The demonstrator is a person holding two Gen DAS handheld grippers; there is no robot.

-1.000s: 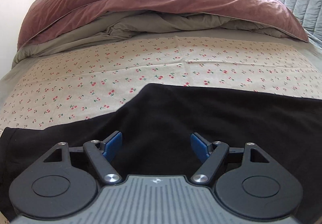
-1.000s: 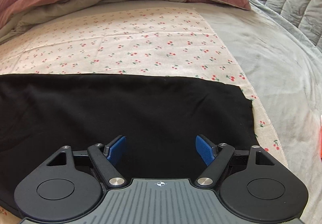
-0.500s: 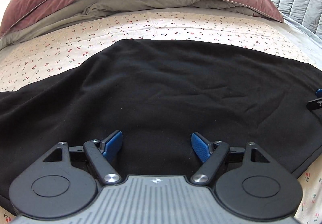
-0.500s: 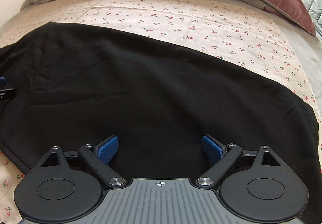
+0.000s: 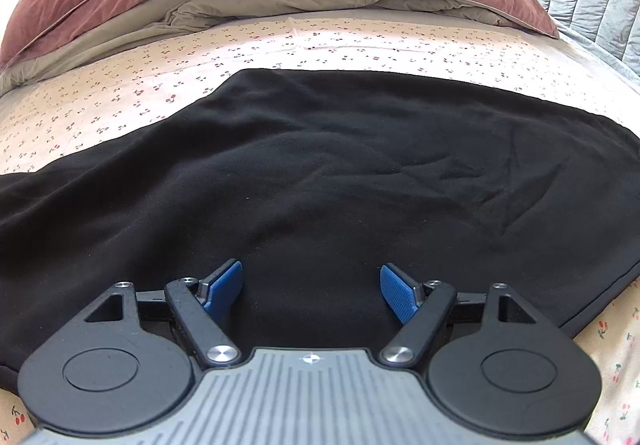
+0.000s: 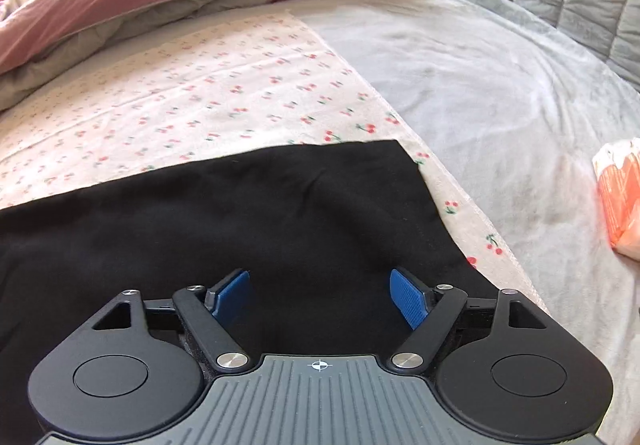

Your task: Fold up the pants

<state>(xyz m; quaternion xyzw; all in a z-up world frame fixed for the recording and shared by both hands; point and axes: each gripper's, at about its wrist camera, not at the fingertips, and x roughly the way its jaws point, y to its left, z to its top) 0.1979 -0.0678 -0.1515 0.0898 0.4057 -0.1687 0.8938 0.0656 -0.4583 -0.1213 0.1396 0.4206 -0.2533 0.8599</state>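
Black pants [image 5: 340, 173] flat on cherry-print sheet [image 5: 120, 101], right tongs [image 6: 320, 295] closing

One black pants [image 5: 320, 173], one cherry-print sheet [image 5: 120, 101], two claws [image 5: 311, 285] [image 6: 320, 291]

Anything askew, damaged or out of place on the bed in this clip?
Nothing much stands out. The black pants lie spread on the cherry-print sheet with only light wrinkles toward the right. An orange packet sits at the right edge, apart from the pants.
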